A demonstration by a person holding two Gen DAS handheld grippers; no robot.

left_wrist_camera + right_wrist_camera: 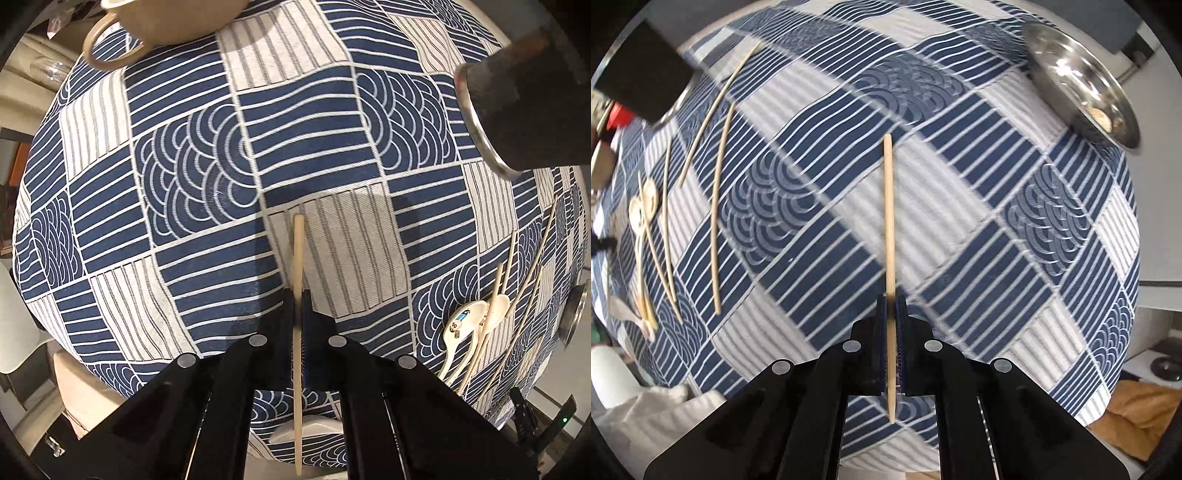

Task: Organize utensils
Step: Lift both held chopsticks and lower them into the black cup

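Worktop (pixel 207 177): blue-white patterned cloth.
Left tongs (pixel 298 295): I clamp one chopstick (pixel 297 254), lifted clear.
Right tongs (pixel 893 301): closed on another chopstick (pixel 888 206), probably for pairing.
Loose chopsticks (pixel 718 221): beside the spoons (pixel 465 325).

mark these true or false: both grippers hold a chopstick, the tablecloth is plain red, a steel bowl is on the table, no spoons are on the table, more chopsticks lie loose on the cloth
1. Both grippers hold a chopstick. True: the left gripper is shut on a chopstick, and the right gripper on another chopstick.
2. The tablecloth is plain red. False: the tablecloth is blue and white, patterned.
3. A steel bowl is on the table. True: the steel bowl sits near the far edge.
4. No spoons are on the table. False: pale spoons lie there.
5. More chopsticks lie loose. True: loose chopsticks rest on the cloth.
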